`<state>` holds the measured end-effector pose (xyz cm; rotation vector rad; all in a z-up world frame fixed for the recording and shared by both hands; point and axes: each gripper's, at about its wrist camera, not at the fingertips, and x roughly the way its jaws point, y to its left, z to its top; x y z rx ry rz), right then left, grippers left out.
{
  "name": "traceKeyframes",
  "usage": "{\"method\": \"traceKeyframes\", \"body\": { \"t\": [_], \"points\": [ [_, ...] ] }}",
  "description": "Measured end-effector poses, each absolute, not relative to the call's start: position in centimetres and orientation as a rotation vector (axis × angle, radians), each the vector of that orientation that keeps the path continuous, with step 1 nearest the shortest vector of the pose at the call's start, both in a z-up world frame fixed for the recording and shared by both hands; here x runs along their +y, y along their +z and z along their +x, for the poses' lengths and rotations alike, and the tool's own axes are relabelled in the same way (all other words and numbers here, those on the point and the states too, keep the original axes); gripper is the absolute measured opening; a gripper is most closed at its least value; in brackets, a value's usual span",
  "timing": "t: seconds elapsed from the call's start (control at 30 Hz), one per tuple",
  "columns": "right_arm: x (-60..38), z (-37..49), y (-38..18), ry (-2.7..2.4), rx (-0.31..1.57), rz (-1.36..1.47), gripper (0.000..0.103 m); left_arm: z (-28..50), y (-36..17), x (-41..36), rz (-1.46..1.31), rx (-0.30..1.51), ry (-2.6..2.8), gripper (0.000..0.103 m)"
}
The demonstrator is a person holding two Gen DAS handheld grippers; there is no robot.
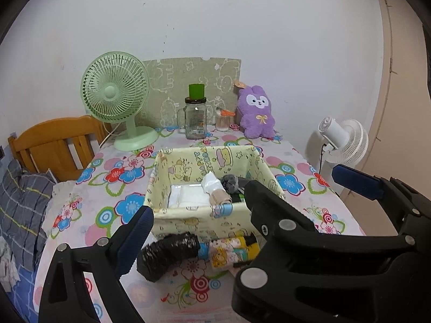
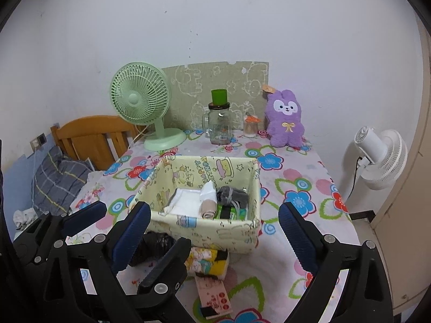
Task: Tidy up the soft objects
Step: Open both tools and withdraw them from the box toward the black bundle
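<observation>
A pale yellow fabric basket (image 1: pixel 186 222) (image 2: pixel 237 227) stands mid-table. It holds white folded cloth (image 1: pixel 186 195) (image 2: pixel 186 200), a white and beige roll (image 1: pixel 216 189) (image 2: pixel 208 202), a grey rolled sock (image 1: pixel 231 181) (image 2: pixel 231 195) and a green packet (image 2: pixel 229 211). In front of the basket lie a black plastic-wrapped bundle (image 1: pixel 167 254) (image 2: pixel 155 245) and a yellow cartoon-print roll (image 1: pixel 231 250) (image 2: pixel 208 261). My left gripper (image 1: pixel 239 199) is open and empty above these. My right gripper (image 2: pixel 215 231) is open and empty, just before the basket. A purple plush bunny (image 1: pixel 256 113) (image 2: pixel 285 119) sits at the back.
At the table's back stand a green desk fan (image 1: pixel 115 94) (image 2: pixel 142 99), a glass jar with green cup (image 1: pixel 196 115) (image 2: pixel 219 123) and a cotton-swab pot (image 1: pixel 224 121) (image 2: pixel 251 127). A pink card (image 2: pixel 215 294) lies near the front. A wooden headboard (image 1: pixel 56 142) is left, a white floor fan (image 1: pixel 344 140) (image 2: pixel 382 158) right.
</observation>
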<state>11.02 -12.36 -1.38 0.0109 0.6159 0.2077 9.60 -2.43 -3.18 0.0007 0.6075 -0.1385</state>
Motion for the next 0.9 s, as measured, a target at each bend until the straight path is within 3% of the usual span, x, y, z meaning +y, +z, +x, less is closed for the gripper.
{"method": "traceKeyframes", "body": {
  "t": [0.9],
  "points": [
    [-12.0, 7.4, -5.0, 0.216, 0.652, 0.024, 0.098, 6.6, -6.6, -2.3, 0.04, 0.653, -0.134, 0.097]
  ]
}}
